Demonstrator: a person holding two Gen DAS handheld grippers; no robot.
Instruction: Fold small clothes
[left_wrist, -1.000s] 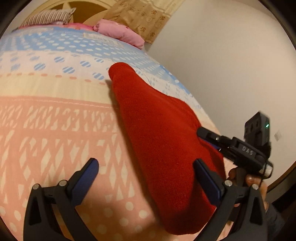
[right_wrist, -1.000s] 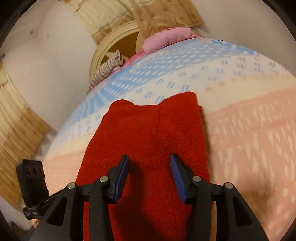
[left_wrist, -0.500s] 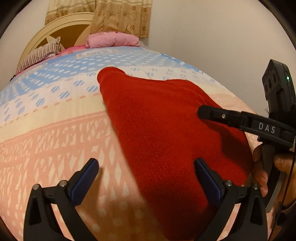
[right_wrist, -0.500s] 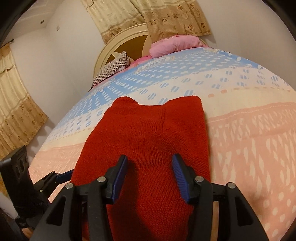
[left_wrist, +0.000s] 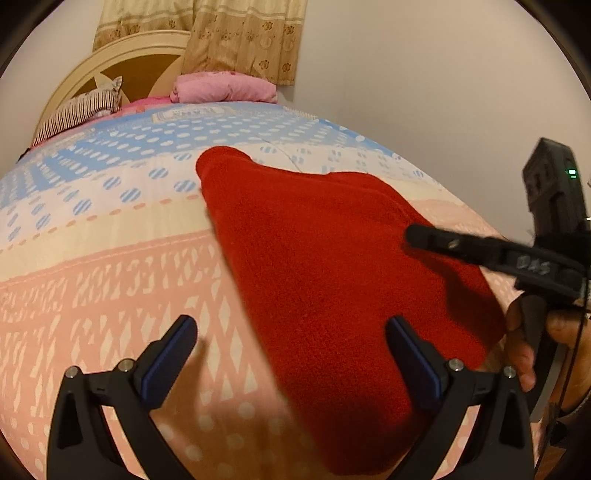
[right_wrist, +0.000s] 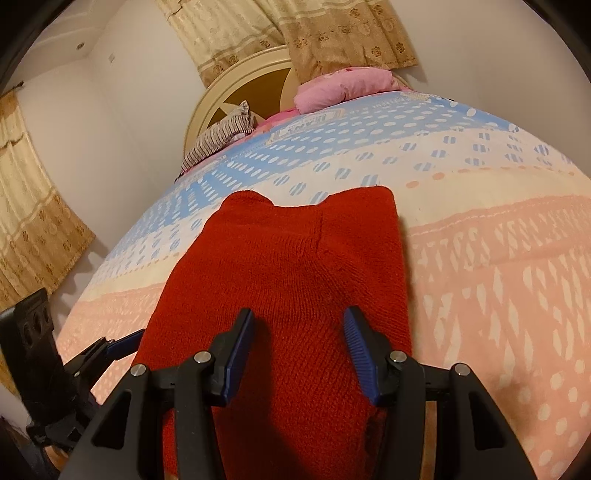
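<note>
A red knitted garment (left_wrist: 332, 258) lies folded flat on the patterned bed cover (left_wrist: 110, 277), two rounded corners at its far end. My left gripper (left_wrist: 290, 325) stands wide open over the garment's near left edge, one finger above the cover and the other above the knit. In the right wrist view the same garment (right_wrist: 295, 258) runs away from my right gripper (right_wrist: 298, 315), whose jaws stand partly apart just above its near end, with nothing pinched. The right gripper's finger (left_wrist: 461, 247) reaches over the garment's right side. The left gripper's blue fingertip (right_wrist: 122, 343) shows at the garment's left edge.
A pink pillow (left_wrist: 225, 86) and a striped pillow (left_wrist: 81, 110) lie at the head of the bed by a round headboard (left_wrist: 140, 55). A wall (left_wrist: 443, 92) runs close along the bed's right side. A hand (left_wrist: 521, 354) grips the right tool. Curtains (right_wrist: 33, 221) hang on the left.
My left gripper has rolled and shifted, so the garment now lies more squarely ahead of it. The right gripper's jaws have widened slightly. The garment has stayed in place.
</note>
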